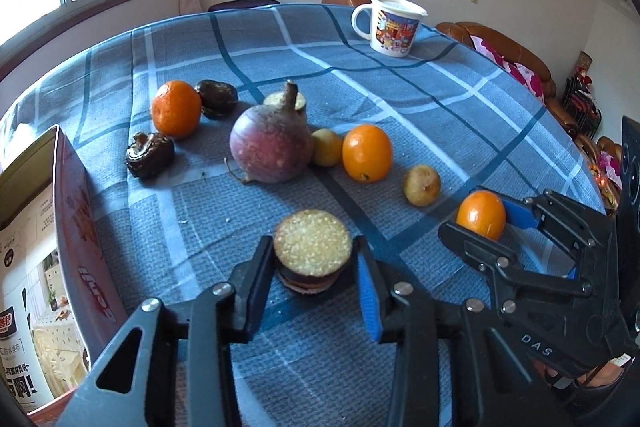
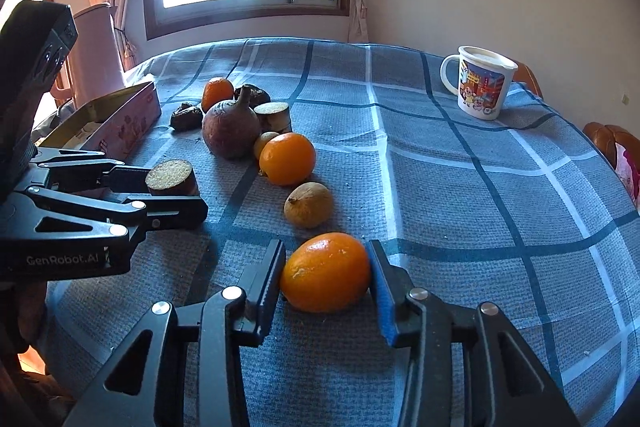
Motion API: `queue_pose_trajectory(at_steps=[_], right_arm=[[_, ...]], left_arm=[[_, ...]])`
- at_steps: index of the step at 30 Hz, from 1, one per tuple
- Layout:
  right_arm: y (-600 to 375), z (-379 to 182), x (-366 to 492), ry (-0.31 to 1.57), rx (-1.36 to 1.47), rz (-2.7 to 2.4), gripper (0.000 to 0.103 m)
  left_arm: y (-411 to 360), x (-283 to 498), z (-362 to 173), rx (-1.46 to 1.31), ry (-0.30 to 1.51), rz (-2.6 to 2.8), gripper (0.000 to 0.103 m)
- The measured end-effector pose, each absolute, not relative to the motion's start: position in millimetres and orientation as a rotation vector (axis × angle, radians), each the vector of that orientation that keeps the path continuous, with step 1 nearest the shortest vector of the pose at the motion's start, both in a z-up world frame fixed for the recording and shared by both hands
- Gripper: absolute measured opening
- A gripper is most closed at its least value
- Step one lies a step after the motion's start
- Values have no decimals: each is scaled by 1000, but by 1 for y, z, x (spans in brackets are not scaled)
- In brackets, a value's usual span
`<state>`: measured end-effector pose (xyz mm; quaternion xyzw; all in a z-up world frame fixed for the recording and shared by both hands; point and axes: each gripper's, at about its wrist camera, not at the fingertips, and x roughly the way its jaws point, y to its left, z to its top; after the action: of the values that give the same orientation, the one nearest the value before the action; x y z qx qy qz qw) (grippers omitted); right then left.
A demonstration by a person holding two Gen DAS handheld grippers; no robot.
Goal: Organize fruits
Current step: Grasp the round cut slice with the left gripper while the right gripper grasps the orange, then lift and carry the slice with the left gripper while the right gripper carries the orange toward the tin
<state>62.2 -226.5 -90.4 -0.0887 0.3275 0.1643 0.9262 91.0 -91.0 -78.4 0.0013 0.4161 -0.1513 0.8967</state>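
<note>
A: Our left gripper (image 1: 314, 269) has its jaws closed on the cut eggplant chunk (image 1: 312, 251), one pad against each side of the dark skin, the pale seeded face turned up. The chunk sits on the checked tablecloth (image 1: 400, 107) near our edge.

B: And our right gripper (image 2: 326, 277) clamps the nearest orange (image 2: 326, 271), a pad pressing each flank. It rests on the cloth too, not yet lifted.

A: So both grasps look set. We judge the next thing is to raise each straight up before we swing anywhere, since the yellow-brown fruit (image 2: 308, 205) lies just beyond our orange and could get nudged.

B: Agreed. The orange is round and smooth, so we keep the pads across its widest part; a grip nearer the top may let it squirt out.

A: The eggplant piece is softer, and we hold it by its curved skin. We should squeeze only enough to carry it.

B: Farther out we see the big reddish radish (image 1: 272, 147), another orange (image 1: 367, 153), a third orange (image 1: 176, 109) and dark wrinkled pieces (image 1: 150, 155) clustered mid-table.

A: The open tin box (image 2: 116, 119) stands to the left of the group, near our left gripper. That seems the likely place for sorting, though we cannot tell which item belongs there.

B: The cartoon mug (image 2: 482, 83) stands well apart, out of our path.
</note>
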Motion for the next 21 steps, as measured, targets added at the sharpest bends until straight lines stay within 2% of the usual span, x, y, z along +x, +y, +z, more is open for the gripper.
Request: queue_pose_trajectory(at_steps=[21], right_arm=[[-228, -85, 53, 585, -166, 373, 42]], left_arm=[[-87, 69, -65, -8, 724, -347, 36]])
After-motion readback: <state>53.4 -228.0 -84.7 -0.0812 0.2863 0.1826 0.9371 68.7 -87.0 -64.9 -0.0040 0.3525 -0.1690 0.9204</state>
